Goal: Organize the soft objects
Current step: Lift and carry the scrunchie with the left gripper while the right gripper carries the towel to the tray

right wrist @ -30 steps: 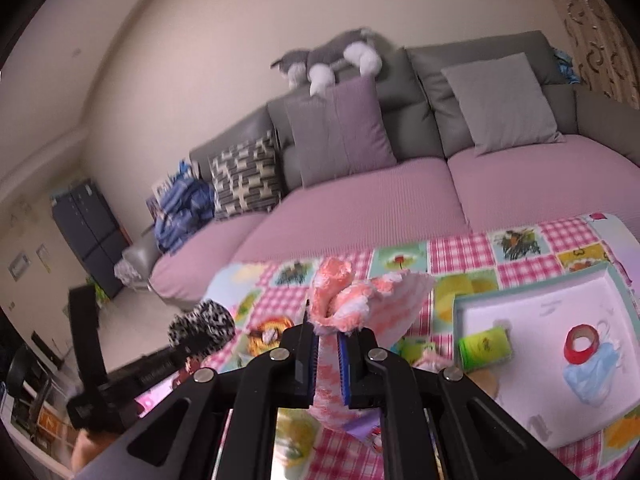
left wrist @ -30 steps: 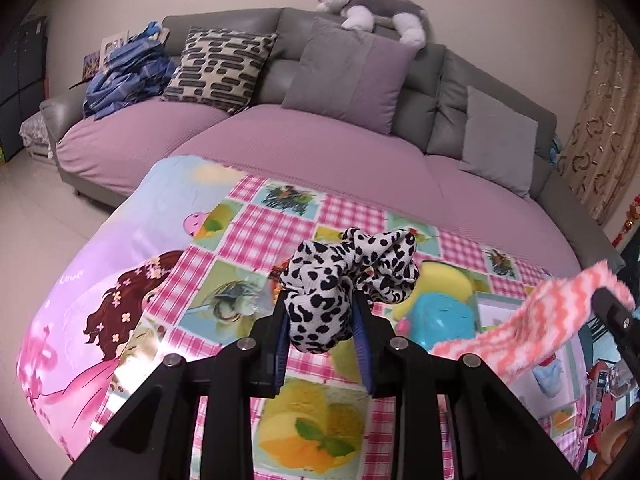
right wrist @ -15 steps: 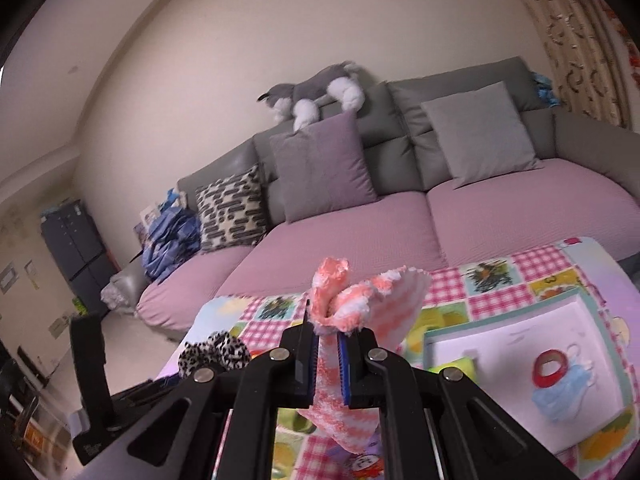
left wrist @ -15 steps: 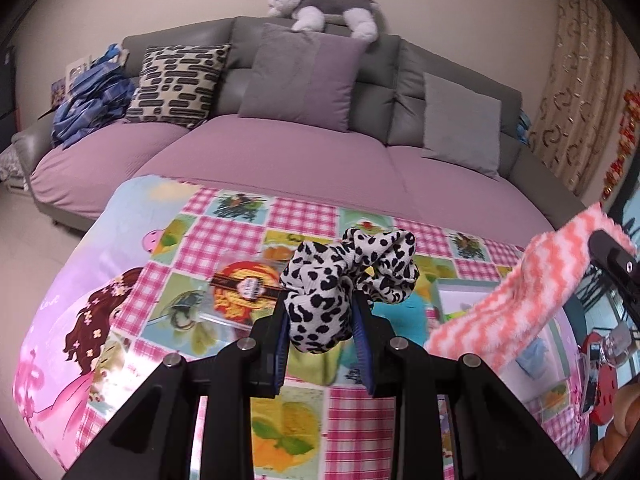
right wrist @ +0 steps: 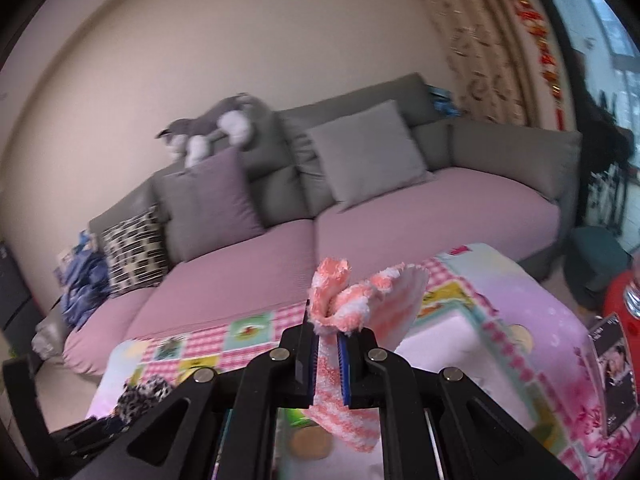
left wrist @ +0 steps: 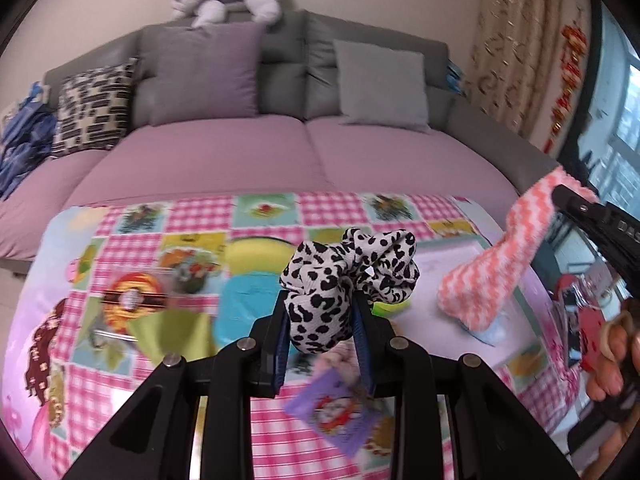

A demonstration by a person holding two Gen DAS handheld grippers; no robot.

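Note:
My left gripper [left wrist: 320, 316] is shut on a black-and-white spotted scrunchie [left wrist: 348, 276], held above the patterned tablecloth [left wrist: 132, 236]. My right gripper [right wrist: 328, 336] is shut on a pink-and-white fuzzy sock [right wrist: 352, 300] that hangs below its pads. In the left wrist view the sock [left wrist: 500, 248] dangles at the right from the other gripper's dark finger [left wrist: 592, 216], above a white tray [left wrist: 448, 264]. In the right wrist view the scrunchie [right wrist: 144, 396] shows low at the left.
A grey and mauve sofa [left wrist: 280, 152] with cushions [left wrist: 204, 72] and a plush dog [left wrist: 228, 0] stands behind the table. Blue clothes [left wrist: 20, 140] lie at its left end. A purple card [left wrist: 340, 412] and snack packets lie on the cloth. A hand [left wrist: 612, 356] is at the right edge.
Both grippers have swung to the right over the table, each keeping its hold. The sofa and cloth slid left in both views; the tray now lies under the sock.

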